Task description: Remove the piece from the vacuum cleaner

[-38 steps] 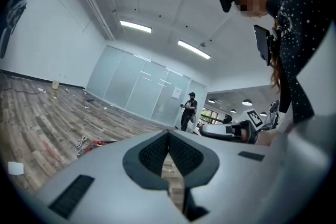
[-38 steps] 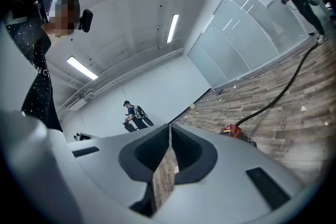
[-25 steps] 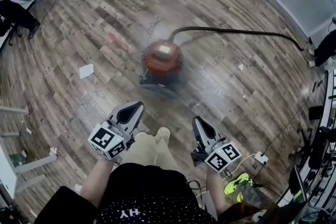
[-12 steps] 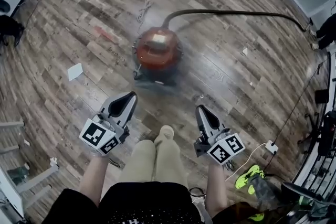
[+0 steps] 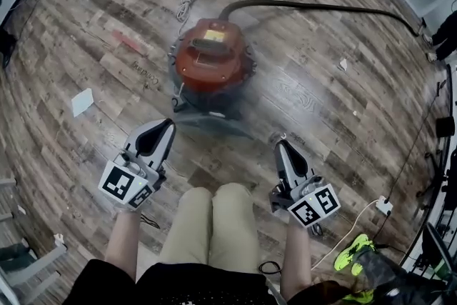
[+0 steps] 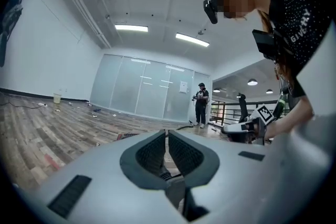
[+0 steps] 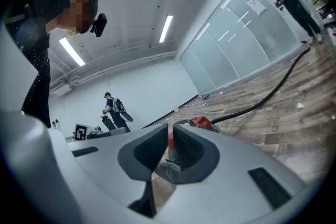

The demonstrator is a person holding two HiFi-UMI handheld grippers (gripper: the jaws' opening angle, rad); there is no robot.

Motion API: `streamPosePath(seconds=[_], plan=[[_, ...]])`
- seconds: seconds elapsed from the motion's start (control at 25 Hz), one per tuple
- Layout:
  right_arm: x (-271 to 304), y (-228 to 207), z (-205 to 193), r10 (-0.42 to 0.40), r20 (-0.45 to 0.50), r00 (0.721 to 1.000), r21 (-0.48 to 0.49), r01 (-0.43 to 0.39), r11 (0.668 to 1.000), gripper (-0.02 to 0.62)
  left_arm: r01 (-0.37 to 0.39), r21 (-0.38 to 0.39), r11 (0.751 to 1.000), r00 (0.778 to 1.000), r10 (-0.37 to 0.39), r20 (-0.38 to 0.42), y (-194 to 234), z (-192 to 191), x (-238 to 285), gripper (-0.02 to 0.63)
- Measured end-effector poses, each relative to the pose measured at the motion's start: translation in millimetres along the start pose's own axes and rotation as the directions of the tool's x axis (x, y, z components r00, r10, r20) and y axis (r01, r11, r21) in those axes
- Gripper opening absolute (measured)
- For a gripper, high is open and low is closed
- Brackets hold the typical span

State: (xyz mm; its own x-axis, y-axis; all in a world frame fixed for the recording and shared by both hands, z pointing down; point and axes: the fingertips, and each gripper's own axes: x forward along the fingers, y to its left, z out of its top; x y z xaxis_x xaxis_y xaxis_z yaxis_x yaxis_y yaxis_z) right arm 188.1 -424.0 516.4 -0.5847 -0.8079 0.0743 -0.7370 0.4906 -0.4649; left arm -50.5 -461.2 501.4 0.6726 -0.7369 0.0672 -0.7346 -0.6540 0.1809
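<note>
A round red vacuum cleaner (image 5: 212, 62) is seen upright on the wooden floor (image 5: 343, 118); a black hose (image 5: 321, 7) is joined to its far side and laid out rightwards.

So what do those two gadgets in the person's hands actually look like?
Both the left gripper and the right gripper are pale grey plastic with dark ribbed pads inside. Each carries a white cube printed with black square markers. The person wears a black speckled top and beige trousers.
</note>
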Motion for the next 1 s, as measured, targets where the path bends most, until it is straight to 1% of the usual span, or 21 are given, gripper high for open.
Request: streamPosePath(seconds=[0.08, 0.2, 0.24, 0.32, 0.36, 0.44, 0.52, 0.6, 0.68, 0.76, 0.84, 0.92, 1.0], plan=[[4.1, -21.1, -25.2, 0.003, 0.014, 1.000, -0.022, -0.003, 1.000, 0.057, 0.000, 0.008, 1.000, 0.999, 0.000, 0.035, 11.4, -29.2, 3.9, 0.009], [10.4, -48.9, -54.6, 0.055, 0.075, 0.996, -0.030, -0.053, 0.998, 0.108, -0.008, 0.037, 0.999, 0.994, 0.003, 0.112, 29.2, -60.7, 9.4, 0.011], [11.1, -56.8, -62.4, 0.071, 0.092, 0.993, -0.049, -0.066, 0.997, 0.138, -0.008, 0.039, 0.999, 0.989, 0.002, 0.146, 34.7, -67.4, 11.0, 0.042], [10.5, -68.8, -78.0, 0.104, 0.101, 0.989, -0.101, -0.094, 0.991, 0.181, -0.004, 0.046, 0.999, 0.979, -0.005, 0.203, 43.5, -78.2, 11.5, 0.162], [10.9, -73.1, -85.9, 0.123, 0.096, 0.988, -0.122, -0.111, 0.986, 0.197, -0.002, 0.068, 0.998, 0.977, -0.013, 0.214, 47.1, -83.3, 11.8, 0.183], [14.4, -79.1, -103.5, 0.156, 0.059, 0.986, -0.155, -0.146, 0.977, 0.224, 0.006, 0.142, 0.990, 0.980, -0.034, 0.194, 52.1, -96.4, 14.8, 0.217], [18.1, -81.9, -120.9, 0.164, 0.002, 0.987, -0.183, -0.161, 0.970, 0.235, 0.027, 0.193, 0.981, 0.988, -0.056, 0.146, 52.2, -113.8, 17.4, 0.231], [22.8, -81.2, -130.1, 0.167, -0.027, 0.986, -0.195, -0.169, 0.966, 0.236, 0.050, 0.198, 0.979, 0.992, -0.073, 0.106, 50.6, -129.2, 17.9, 0.236], [30.2, -79.9, -134.6, 0.178, -0.050, 0.983, -0.199, -0.184, 0.963, 0.236, 0.059, 0.206, 0.977, 0.995, -0.073, 0.064, 50.8, -144.4, 18.9, 0.236], [36.5, -81.7, -143.0, 0.165, -0.112, 0.980, -0.237, -0.188, 0.953, 0.235, 0.059, 0.223, 0.973, 0.998, -0.064, 0.014, 51.1, -162.3, 20.9, 0.236], [42.3, -81.5, -151.8, 0.163, -0.175, 0.971, -0.283, -0.208, 0.936, 0.235, 0.057, 0.226, 0.973, 0.998, -0.052, -0.026, 54.6, -177.9, 25.1, 0.236], [51.0, -75.0, -160.4, 0.201, -0.228, 0.953, -0.307, -0.266, 0.914, 0.235, 0.043, 0.207, 0.977, 0.999, -0.037, -0.036, 59.7, -187.3, 28.4, 0.235], [62.4, -66.3, -169.0, 0.232, -0.267, 0.935, -0.327, -0.314, 0.891, 0.233, 0.024, 0.185, 0.982, 1.000, -0.020, -0.024, 63.9, -190.4, 27.2, 0.235]])
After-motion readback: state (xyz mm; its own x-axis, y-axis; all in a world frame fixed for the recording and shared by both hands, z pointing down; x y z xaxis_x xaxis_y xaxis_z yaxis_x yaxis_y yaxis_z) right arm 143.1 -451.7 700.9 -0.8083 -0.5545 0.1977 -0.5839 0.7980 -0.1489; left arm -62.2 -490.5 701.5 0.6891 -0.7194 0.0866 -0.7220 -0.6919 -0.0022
